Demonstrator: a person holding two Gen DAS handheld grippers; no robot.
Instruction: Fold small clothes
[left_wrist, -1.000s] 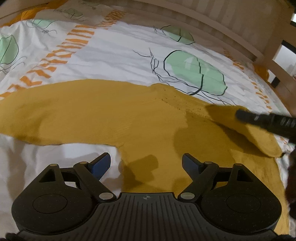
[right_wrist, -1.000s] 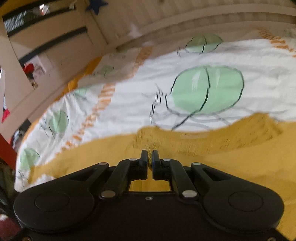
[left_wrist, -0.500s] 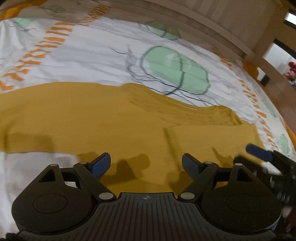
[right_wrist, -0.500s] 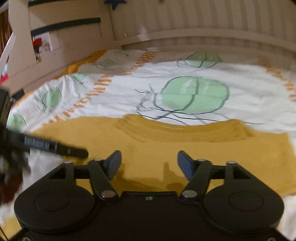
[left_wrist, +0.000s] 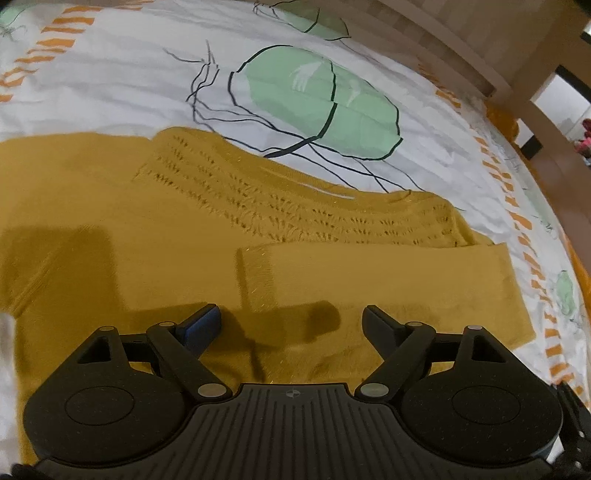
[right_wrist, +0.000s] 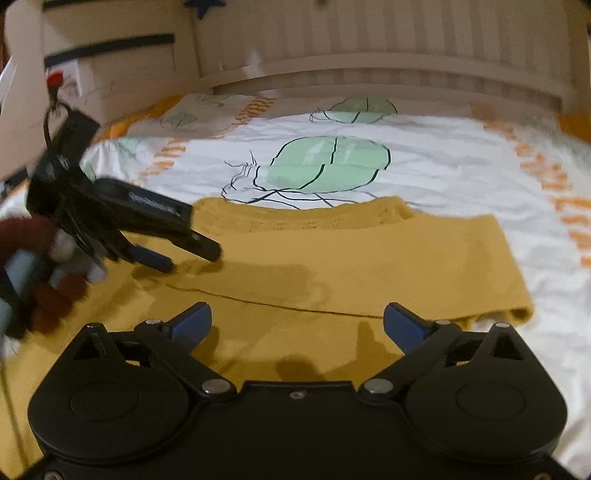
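Note:
A mustard yellow knit sweater (left_wrist: 155, 229) lies flat on the bed, neckline away from me. Its right sleeve (left_wrist: 388, 273) is folded across the body; it also shows in the right wrist view (right_wrist: 369, 258). My left gripper (left_wrist: 291, 321) is open and empty, low over the sweater's body. In the right wrist view the left gripper (right_wrist: 192, 254) shows at the left with its tips near the cloth. My right gripper (right_wrist: 297, 321) is open and empty above the sweater's lower body (right_wrist: 258, 339).
The bedsheet (left_wrist: 110, 92) is white with green leaf prints and orange stripes. A wooden slatted bed frame (right_wrist: 369, 55) runs along the far side, with a post at the right (left_wrist: 535, 92). A shelf unit (right_wrist: 110, 74) stands far left.
The right gripper let go of the sleeve, opened and pulled back. The sleeve now lies folded across the body. The left gripper moved right over the sweater and stayed open.

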